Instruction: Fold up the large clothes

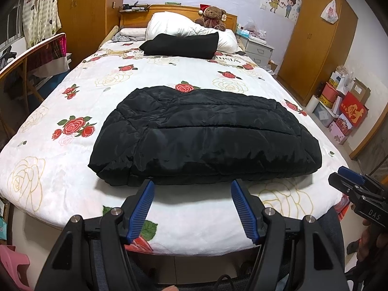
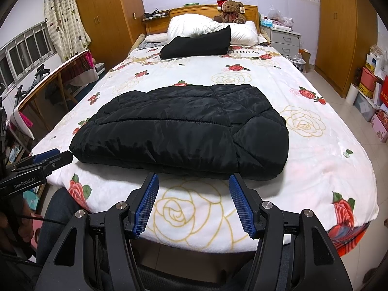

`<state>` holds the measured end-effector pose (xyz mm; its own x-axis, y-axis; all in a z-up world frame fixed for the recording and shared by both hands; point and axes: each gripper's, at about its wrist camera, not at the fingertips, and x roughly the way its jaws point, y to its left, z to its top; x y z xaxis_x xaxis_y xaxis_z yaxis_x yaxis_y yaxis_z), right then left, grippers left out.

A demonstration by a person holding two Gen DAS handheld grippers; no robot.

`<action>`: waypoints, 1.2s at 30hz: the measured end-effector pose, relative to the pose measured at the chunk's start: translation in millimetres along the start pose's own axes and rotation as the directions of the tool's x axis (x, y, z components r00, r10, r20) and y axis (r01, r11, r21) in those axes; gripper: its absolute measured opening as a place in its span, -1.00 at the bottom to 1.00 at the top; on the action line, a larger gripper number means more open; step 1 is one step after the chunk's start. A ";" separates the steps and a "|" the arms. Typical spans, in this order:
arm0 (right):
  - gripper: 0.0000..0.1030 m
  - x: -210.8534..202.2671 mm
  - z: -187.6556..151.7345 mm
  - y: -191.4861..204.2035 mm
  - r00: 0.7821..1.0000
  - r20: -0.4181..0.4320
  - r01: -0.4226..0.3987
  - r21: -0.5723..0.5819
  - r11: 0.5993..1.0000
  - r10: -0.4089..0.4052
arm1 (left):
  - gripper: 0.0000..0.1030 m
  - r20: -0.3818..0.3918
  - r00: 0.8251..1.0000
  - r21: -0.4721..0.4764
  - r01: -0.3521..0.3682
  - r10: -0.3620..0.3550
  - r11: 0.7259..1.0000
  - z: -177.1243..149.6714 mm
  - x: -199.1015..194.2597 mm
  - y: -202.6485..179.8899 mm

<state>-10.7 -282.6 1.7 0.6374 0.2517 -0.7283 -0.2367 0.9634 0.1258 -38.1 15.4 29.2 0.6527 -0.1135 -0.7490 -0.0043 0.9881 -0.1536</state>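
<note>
On the bed (image 1: 48,169), near its foot end, sits the jacket (image 1: 206,135), black, quilted and puffy, already folded into a fat rectangle. Further up the bed, by the pillows (image 1: 169,24), there's a second dark bundle (image 1: 181,44), and a teddy (image 1: 213,15) sits against the headboard behind that.

I'd guess the jacket is light but bulky, soft and springy, with a shiny shell that looks slippery. A shallow pinch probably slides off, so I'd bite deep into the thick near edge or a corner, through all layers.

Left gripper (image 1: 192,191) and right gripper (image 2: 194,185) both hover just short of the jacket's near edge, jaws spread, nothing in them.

Can't see sleeves, collar or zipper, all tucked inside. Can't tell how many layers there are either, and the jacket's far edge is hard to read.
</note>
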 end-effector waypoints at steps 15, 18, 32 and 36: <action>0.19 0.3 0.4 -0.1 1.000 -0.002 0.001 -0.001 1.000 -0.001 | 0.39 -0.008 1.000 -0.014 -0.005 0.005 1.000 0.8 1.1 1.1; 0.19 0.4 -0.2 -0.6 1.000 -0.001 0.000 -0.002 1.000 0.000 | 0.39 -0.005 1.000 -0.013 -0.007 0.007 1.000 0.5 1.2 0.3; 0.19 2.4 -1.0 -3.1 1.000 -0.008 0.002 -0.003 1.000 -0.002 | 0.39 -0.001 1.000 -0.009 -0.023 0.023 1.000 1.0 -0.2 -4.9; 0.19 2.7 -2.0 -5.6 1.000 -0.010 0.004 -0.002 1.000 -0.004 | 0.39 0.002 1.000 -0.009 -0.027 0.027 1.000 1.3 -0.4 -5.9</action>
<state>-9.2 -287.5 -2.3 0.6312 0.2468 -0.7353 -0.2354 0.9643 0.1215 -37.3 9.8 31.3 0.6539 -0.0864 -0.7517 -0.0285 0.9899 -0.1386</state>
